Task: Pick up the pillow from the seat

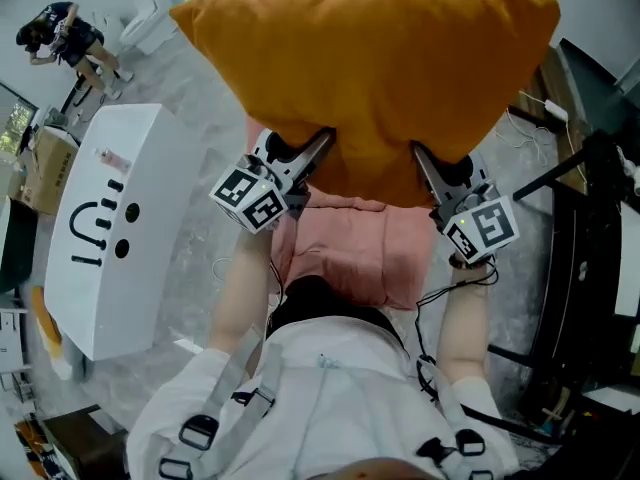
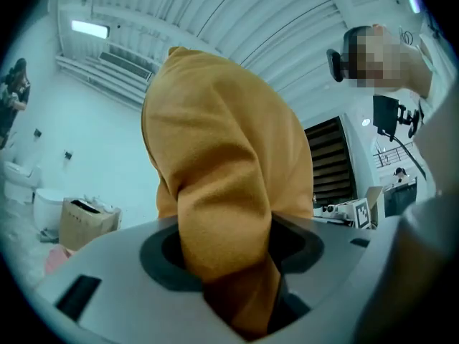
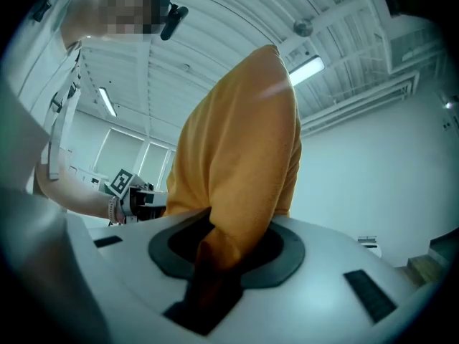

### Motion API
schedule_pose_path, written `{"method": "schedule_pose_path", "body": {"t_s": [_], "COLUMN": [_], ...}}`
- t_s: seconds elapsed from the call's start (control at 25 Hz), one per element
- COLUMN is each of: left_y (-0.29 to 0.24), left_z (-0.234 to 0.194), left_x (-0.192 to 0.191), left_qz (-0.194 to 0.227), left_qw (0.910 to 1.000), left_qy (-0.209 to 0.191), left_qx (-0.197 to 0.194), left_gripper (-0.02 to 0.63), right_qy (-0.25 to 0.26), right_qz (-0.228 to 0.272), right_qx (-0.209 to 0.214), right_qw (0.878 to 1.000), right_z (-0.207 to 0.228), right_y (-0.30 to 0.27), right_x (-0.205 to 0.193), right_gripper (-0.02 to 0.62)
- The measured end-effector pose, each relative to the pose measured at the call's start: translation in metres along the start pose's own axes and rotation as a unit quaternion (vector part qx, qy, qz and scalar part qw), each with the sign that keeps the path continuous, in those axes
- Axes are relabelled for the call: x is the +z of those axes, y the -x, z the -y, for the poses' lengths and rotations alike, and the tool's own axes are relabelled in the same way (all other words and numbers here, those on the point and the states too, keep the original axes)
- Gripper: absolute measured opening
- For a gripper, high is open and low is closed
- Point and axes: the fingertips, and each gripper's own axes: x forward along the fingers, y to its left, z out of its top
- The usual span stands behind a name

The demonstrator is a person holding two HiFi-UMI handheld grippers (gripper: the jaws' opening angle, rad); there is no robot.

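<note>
A big mustard-yellow pillow point(image 1: 380, 68) is lifted in the air in front of me, well above the pink seat point(image 1: 350, 248). My left gripper point(image 1: 322, 146) is shut on the pillow's near left edge, and my right gripper point(image 1: 425, 158) is shut on its near right edge. In the left gripper view the pillow point(image 2: 222, 192) bunches between the jaws and fills the middle of the picture. The right gripper view shows the pillow point(image 3: 240, 170) the same way, pinched at its lower edge, with the left gripper point(image 3: 133, 192) small at the left.
A white rounded unit point(image 1: 110, 228) with a drawn face stands at the left. A dark metal frame point(image 1: 590, 268) and cables lie at the right. A person point(image 1: 70, 38) bends over far off at the top left, near cardboard boxes point(image 1: 45, 168).
</note>
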Motion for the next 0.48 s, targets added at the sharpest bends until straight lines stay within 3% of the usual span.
{"method": "schedule_pose_path", "body": {"t_s": [0.16,0.48], "left_y": [0.001,-0.002], "left_z": [0.016,0.038], "left_x": [0.047,0.098], "left_qz": [0.022,0.037], "left_qw": [0.9988,0.9953], "left_qy": [-0.043,-0.088], "left_qx": [0.003,0.018], "left_gripper": [0.255,0.256], "right_qy": [0.016,0.034], "right_qz": [0.041,0.081], "right_qx": [0.010,0.024], "right_qw": [0.999,0.996], "right_z": [-0.002,0.001], "right_y": [0.001,0.003], "right_x": [0.041,0.088], "right_gripper": [0.131,0.140]}}
